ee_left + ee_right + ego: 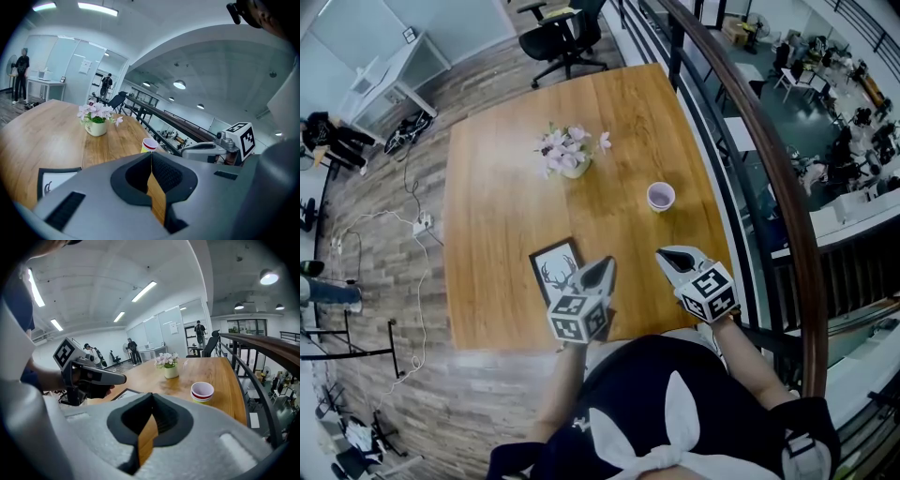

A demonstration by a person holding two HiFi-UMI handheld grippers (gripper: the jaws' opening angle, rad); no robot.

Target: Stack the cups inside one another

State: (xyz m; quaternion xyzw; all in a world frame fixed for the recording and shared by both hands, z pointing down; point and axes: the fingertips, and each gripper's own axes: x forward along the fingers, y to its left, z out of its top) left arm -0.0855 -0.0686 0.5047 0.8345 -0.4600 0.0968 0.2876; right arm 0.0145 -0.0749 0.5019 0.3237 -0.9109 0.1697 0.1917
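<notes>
One nested stack of cups [661,196] stands upright on the wooden table [502,187], right of middle. Its top cup is white-rimmed, with red and yellow cups showing beneath [202,392]; in the left gripper view the cup stack [149,145] sits just past the jaw tips. My left gripper [602,267] hovers over the table's near edge, shut with nothing in it [151,154]. My right gripper [673,256] is beside it, nearer the stack, also shut and empty [151,395]. Both are short of the cups and apart from them.
A white pot of pink flowers [567,155] stands mid-table, behind and left of the cups. A framed deer picture [555,267] lies flat next to the left gripper. A railing [769,159] runs along the table's right side. An office chair [562,33] stands beyond the far edge.
</notes>
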